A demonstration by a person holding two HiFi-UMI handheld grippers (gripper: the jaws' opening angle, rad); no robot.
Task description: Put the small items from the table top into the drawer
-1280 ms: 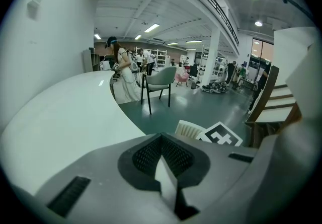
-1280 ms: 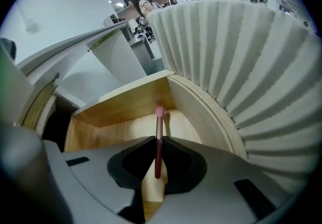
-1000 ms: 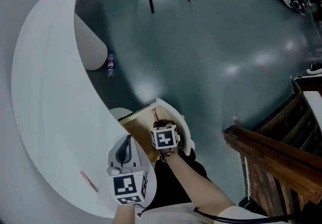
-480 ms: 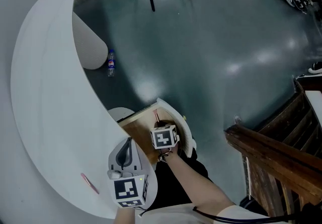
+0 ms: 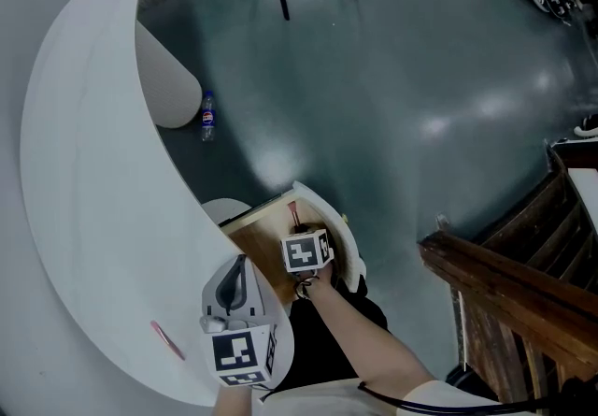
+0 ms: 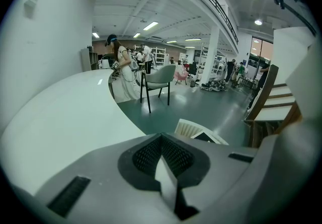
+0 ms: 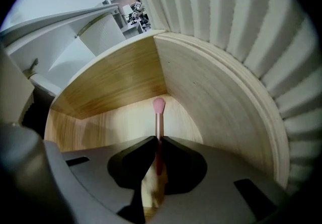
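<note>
Pink-headed, the makeup brush (image 7: 158,117) is clamped by its handle in my right gripper (image 7: 157,142), inside the wooden drawer (image 7: 115,82), head toward its far corner. My left gripper (image 6: 161,140) is closed and empty over the white table top (image 5: 84,171). A pink stick (image 5: 166,337) lies near that top's near edge.

A white crescent counter (image 5: 84,171) curves round the dark green floor (image 5: 402,78). A slim pink stick (image 5: 166,337) lies on the counter, at seven o'clock from the open wooden drawer (image 5: 257,238). A bottle (image 5: 206,117) lies on the floor at eleven o'clock from the drawer.
</note>
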